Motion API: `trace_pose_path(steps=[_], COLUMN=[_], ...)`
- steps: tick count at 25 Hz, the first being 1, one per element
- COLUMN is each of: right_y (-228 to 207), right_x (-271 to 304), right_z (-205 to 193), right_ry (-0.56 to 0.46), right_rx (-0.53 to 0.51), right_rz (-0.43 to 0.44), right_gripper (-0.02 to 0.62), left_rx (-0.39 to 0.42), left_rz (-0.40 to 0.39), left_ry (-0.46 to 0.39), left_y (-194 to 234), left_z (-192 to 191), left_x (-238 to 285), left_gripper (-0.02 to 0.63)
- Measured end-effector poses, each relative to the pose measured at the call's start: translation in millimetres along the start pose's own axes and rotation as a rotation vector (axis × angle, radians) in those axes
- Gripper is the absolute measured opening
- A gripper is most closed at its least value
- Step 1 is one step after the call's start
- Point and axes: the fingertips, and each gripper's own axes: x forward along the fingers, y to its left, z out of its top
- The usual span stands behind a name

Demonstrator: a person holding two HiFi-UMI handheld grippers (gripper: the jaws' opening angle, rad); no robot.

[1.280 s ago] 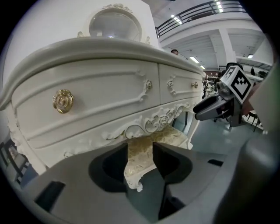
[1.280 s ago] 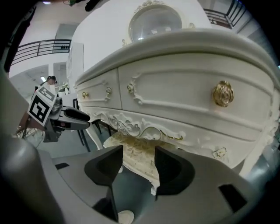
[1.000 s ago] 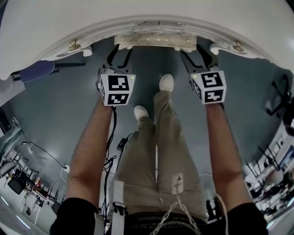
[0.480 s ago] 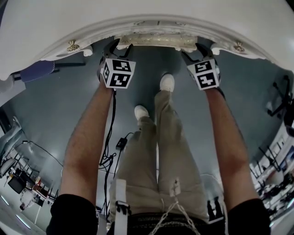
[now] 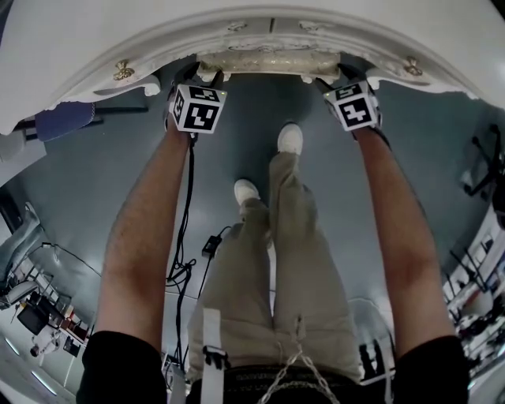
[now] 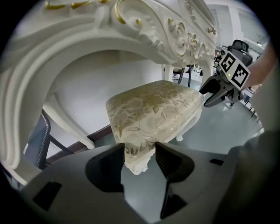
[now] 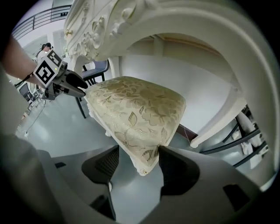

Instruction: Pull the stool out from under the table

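- Stool [image 5: 268, 63] is tucked under the white carved table [image 5: 237, 20], only its gold-patterned front edge poking out in the head view.
- Left gripper [image 5: 197, 79] has dropped from out in front of the table to right at the seat's front-left corner. Its jaws have just been opening, and in its own view that gripper [image 6: 140, 159] has the cushion corner [image 6: 135, 151] sitting between them. They're wide and not clamped yet, as far as I can tell.
- Right gripper [image 5: 338, 80] did the same on the other side: jaws just opened, and it [image 7: 135, 166] straddles the front-right corner [image 7: 146, 157] with no squeeze on it.
- So I'd say the reach is basically done; next comes closing on both corners, then pulling.
- Room, left to right: a table leg [image 6: 65, 127] sits to the stool's left, the carved apron [image 6: 175, 30] hangs low just over both grippers, and another leg [image 7: 218, 127] is off to the right.
- Grey floor [image 5: 118, 181] back toward the person looks open, but their shoes [image 5: 289, 140] are right in the pull path and a cable [image 5: 185, 237] trails on the left.
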Motion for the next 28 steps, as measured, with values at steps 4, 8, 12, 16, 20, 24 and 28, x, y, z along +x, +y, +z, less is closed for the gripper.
trace_pose_path(steps=[4,8,12,16,20,24,28], right_y=[-9.2,-25.1,-19.0,-20.0,-18.2,-13.7,-7.3], right_x=[4.6,15.3,20.0,16.8,14.0,8.6,4.0], right_z=[-3.1,-16.7,-11.2,-16.3,-16.1,-20.9,-29.0], right_ry=[0.019,0.060,0.093,0.101,0.097,0.105,0.101], right_rx=[0.057,0.193,0.168,0.169,0.193,0.217,0.220], right_rz=[-0.003,0.028,0.038,-0.004,-0.029,-0.027,-0.035], right_gripper=[0.262,0.279,0.279,0.278,0.261,0.244,0.233], left_rx=[-0.041,-0.044,-0.051,-0.061,-0.068,-0.057,-0.062], left_rz=[-0.037,-0.070,-0.081,-0.102,-0.102,-0.095,-0.094], left_ry=[0.052,0.088,0.108,0.132,0.135,0.134,0.132], left_y=[0.7,0.5,3.1,-6.1,-6.8,-7.9,-11.0], left_z=[-0.4,-1.1,-2.2,-1.1,-1.5,-1.9,-3.2], left_x=[6.3,8.9,11.4,7.7,6.4,3.9,1.2], left_gripper=[0.207,0.206,0.206,0.204,0.199,0.198,0.195])
